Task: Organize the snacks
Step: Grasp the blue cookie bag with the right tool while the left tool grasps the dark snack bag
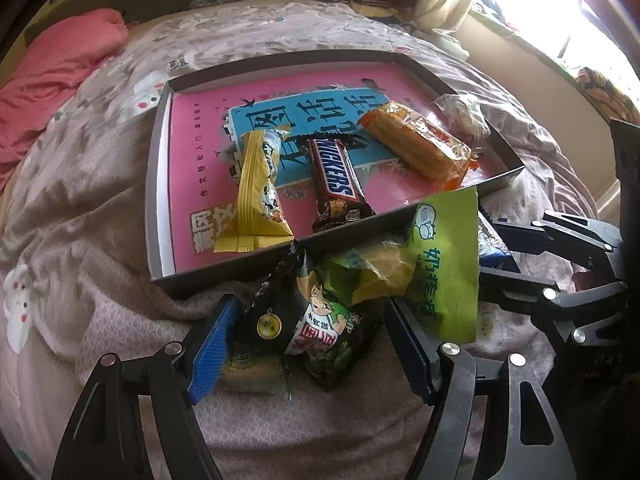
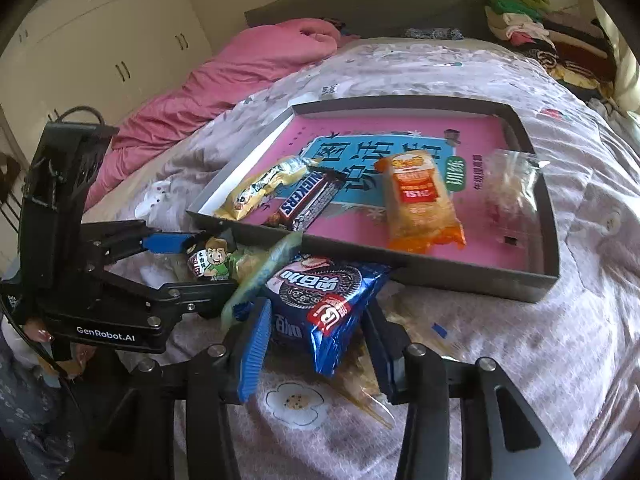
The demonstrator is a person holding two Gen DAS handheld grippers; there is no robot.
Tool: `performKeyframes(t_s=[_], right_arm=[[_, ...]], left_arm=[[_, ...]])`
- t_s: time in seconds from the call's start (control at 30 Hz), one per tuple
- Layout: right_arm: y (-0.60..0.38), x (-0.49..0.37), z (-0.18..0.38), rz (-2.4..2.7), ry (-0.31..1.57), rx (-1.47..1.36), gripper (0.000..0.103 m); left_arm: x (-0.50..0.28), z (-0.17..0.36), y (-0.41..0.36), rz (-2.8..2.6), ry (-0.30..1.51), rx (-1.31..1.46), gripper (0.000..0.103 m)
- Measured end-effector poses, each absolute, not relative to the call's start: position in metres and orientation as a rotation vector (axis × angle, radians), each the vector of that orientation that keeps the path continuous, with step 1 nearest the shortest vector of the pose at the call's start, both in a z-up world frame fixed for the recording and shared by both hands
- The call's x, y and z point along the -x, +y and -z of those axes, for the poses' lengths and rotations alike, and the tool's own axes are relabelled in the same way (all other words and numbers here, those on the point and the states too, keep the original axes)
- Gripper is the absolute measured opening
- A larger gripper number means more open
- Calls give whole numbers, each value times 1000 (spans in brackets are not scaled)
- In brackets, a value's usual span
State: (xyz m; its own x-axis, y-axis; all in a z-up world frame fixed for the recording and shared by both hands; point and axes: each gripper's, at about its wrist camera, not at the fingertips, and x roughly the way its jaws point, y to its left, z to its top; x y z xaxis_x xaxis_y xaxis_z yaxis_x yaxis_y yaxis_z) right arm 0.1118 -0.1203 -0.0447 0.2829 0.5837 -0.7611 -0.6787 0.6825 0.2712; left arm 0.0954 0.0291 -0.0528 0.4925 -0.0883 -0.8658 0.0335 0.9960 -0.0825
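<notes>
Snacks sit split around the grey tray (image 2: 472,276) on the bed (image 2: 500,380): inside it a yellow bar (image 1: 258,192), a Snickers (image 1: 336,184), an orange wafer pack (image 2: 420,200) and a clear wrapper (image 2: 510,184). Just outside the tray's near wall, the left tool (image 1: 308,340) stands released, its blue pads either side of a black cartoon packet (image 1: 316,320) without pressing, a green packet (image 1: 444,264) leaning beside. Right tool (image 2: 316,348), also at that near wall, is clenched on the blue Oreo pack (image 2: 324,300).
</notes>
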Motion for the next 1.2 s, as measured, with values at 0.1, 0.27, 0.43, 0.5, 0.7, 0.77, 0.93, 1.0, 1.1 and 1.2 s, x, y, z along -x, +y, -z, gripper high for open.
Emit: performKeyframes(t_s=[0.1,0.27,0.43,0.5,0.7,0.77,0.93,1.0,1.1,1.2], right_arm=[[-115,-111,47,-857,965,127,49],[-106,-113,54,-893,984,119,49],[-99,-113,56,-927,980,118,52],[-98,-116,59,-939,980,109,58],[-93,-118,62,-970,963,96,61],[-91,-117,60,-987,960,90,54],[-92,-115,56,-995,955,84,51],[-97,-116,53,-988,960,60,51],[-106,-117,46,-978,944,23,50],[-114,-119,37,-967,920,-8,50]], left_arm=[[-94,55,30,84,1047,44,76],[-89,56,27,111,1032,-3,75],[-86,57,27,128,1020,-19,73],[-85,57,28,125,1016,-17,71],[-85,58,28,117,1012,-28,57],[-84,58,28,127,1014,-19,52],[-83,57,28,148,1010,1,45],[-82,56,29,156,1006,15,41],[-79,54,29,173,999,42,36],[-77,52,28,176,994,48,34]])
